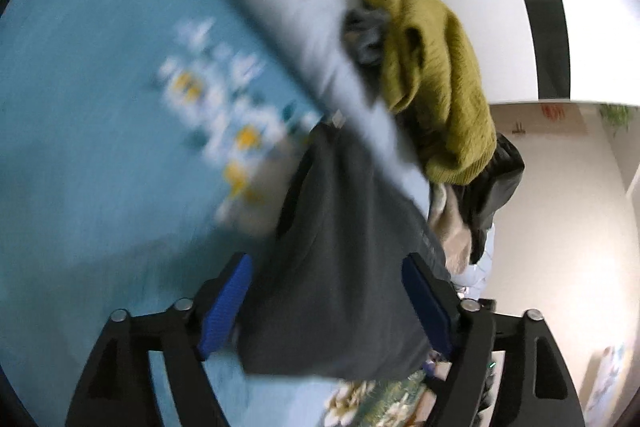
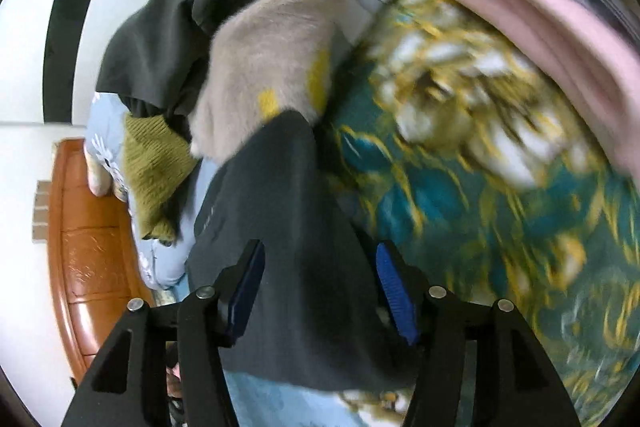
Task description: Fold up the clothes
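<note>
A dark grey garment point(image 1: 340, 267) hangs between the blue pads of my left gripper point(image 1: 326, 303), whose jaws stand wide apart around the bunched cloth. The same dark grey garment point(image 2: 296, 247) lies between the pads of my right gripper point(image 2: 320, 287), jaws also wide. It drapes over a bed with a teal floral cover point(image 2: 500, 207). Whether either gripper pinches the cloth is unclear. The view is blurred by motion.
A pile of clothes lies on the bed: an olive knit sweater point(image 1: 436, 75), a beige fuzzy sweater point(image 2: 268, 67), black garments point(image 2: 160, 39), and folded pink clothes point(image 2: 540, 7). A wooden headboard point(image 2: 88, 235) and white wall point(image 1: 560, 207) border the bed.
</note>
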Tool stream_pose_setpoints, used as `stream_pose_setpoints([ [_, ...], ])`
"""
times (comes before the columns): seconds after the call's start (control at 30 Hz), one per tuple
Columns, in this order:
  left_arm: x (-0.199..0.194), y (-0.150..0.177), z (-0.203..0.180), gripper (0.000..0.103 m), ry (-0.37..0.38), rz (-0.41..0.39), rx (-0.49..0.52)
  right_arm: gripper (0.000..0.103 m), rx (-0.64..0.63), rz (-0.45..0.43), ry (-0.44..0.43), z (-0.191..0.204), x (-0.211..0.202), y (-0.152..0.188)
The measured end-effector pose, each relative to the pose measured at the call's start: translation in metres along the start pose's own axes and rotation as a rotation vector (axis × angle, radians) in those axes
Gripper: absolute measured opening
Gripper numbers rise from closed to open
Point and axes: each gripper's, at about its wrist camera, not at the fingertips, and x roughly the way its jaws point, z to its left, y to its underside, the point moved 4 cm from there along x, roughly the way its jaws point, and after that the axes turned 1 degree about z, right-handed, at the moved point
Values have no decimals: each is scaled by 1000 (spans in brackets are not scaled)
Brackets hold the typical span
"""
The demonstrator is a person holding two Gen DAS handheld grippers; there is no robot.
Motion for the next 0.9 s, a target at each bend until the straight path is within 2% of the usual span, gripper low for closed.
stream_pose_setpoints([
  [0.03,3,14,4,86,7,5,-18,78,32,-8,-19,-10,-5,13],
  [0.1,8,37,15,92,17,18,-49,84,106,-18,-68,-31,-12,38],
  [0.13,13,49,21,93,15,30,-63,84,153,-17,-103,-41,-14,52],
  [0.2,21,63,27,95,21,60,-69,84,208,-15,-130,-37,4,77],
  [0.3,43,74,24,96,76,107,-53,85,242,-15,-180,-41,16,93],
  [0.4,60,71,25,96,76,79,-45,85,223,-30,-231,-40,24,91],
  [0.5,65,59,23,96,131,-13,-58,85,187,-52,-275,-36,32,84],
  [0.6,72,44,17,96,180,-66,-52,92,145,-76,-322,-28,40,75],
  [0.73,85,26,9,96,193,-70,4,95,62,-68,-332,-15,60,66],
  [0.9,101,10,-7,96,192,0,131,96,-53,-34,-355,6,82,52],
])
